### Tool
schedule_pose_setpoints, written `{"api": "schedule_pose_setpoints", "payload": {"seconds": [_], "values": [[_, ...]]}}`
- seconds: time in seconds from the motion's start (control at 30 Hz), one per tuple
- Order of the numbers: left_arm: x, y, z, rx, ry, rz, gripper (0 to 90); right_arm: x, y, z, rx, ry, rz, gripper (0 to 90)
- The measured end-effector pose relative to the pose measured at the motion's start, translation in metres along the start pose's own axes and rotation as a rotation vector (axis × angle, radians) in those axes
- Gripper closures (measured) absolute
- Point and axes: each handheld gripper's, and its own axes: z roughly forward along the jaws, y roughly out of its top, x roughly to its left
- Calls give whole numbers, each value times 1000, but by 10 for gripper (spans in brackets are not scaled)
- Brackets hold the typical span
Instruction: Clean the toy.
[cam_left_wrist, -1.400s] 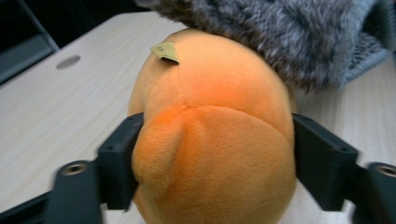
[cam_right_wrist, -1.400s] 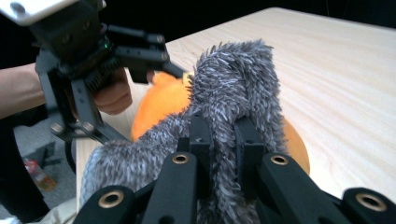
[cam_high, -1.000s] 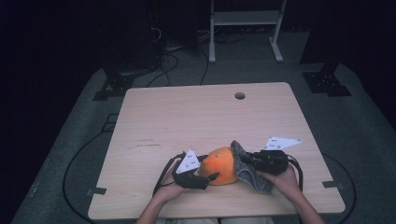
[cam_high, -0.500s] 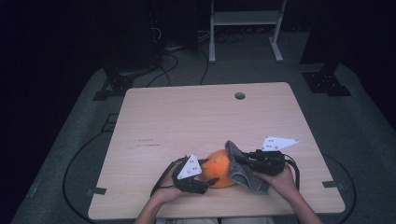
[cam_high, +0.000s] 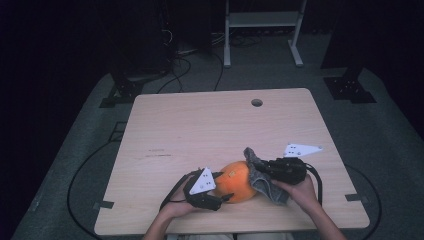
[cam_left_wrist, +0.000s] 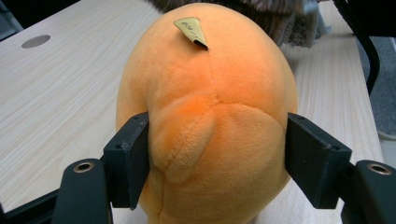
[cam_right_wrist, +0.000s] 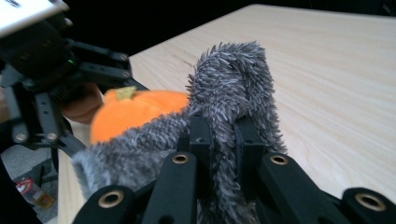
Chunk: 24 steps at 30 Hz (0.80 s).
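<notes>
A round orange plush (cam_high: 237, 181) rests on the wooden table (cam_high: 200, 125) near its front edge. My left gripper (cam_high: 226, 186) is shut on it from the left. In the left gripper view the pads (cam_left_wrist: 128, 163) dent both sides of the plush (cam_left_wrist: 210, 93), which bears a small tag (cam_left_wrist: 191, 30). Those jaws have just been opening slightly with the plush still between them. My right gripper (cam_high: 263, 168) is shut on a grey fuzzy cloth (cam_high: 264, 184) that lies against the plush's right side. In the right gripper view the cloth (cam_right_wrist: 233, 84) stands up between the jaws (cam_right_wrist: 224, 140).
A round cable hole (cam_high: 256, 102) sits near the table's far edge. Cables trail from both grippers over the front edge. On the dark floor beyond stand a white frame (cam_high: 262, 30) and black stands (cam_high: 350, 85).
The right hand with the grey cloth has shifted very slightly against the plush. The left hand has kept still.
</notes>
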Motion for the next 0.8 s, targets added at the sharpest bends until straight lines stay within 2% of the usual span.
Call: {"api": "schedule_pose_setpoints", "payload": {"seconds": [0.17, 0.27, 0.33, 0.47, 0.5, 0.57, 0.63, 0.7, 0.8], "values": [[1, -1, -1, -4, -9, -1, 290, -17, -15, -2, 42, -41, 81, 803], [1, -2, -2, -5, -14, 3, 288, -21, -21, -5, 65, -54, 102, 803], [2, -3, -3, -5, -14, 0, 285, -21, -20, -9, 70, -75, 89, 803], [1, -3, -1, -7, -12, 2, 277, -15, -12, -14, -3, -27, 81, 803], [1, -3, -1, -7, -12, 3, 276, -15, -12, -12, 0, -15, 88, 803], [2, -4, -2, -7, -16, 3, 275, -16, -15, -6, 42, -33, 79, 803], [2, -4, -2, -8, -14, -2, 273, -21, -20, -4, 65, -35, 110, 803], [2, -4, -3, -9, -13, -1, 271, -25, -22, -7, 88, -57, 110, 803], [2, -3, -2, -10, -11, 1, 268, -24, -20, -13, 72, -59, 106, 803]]}}
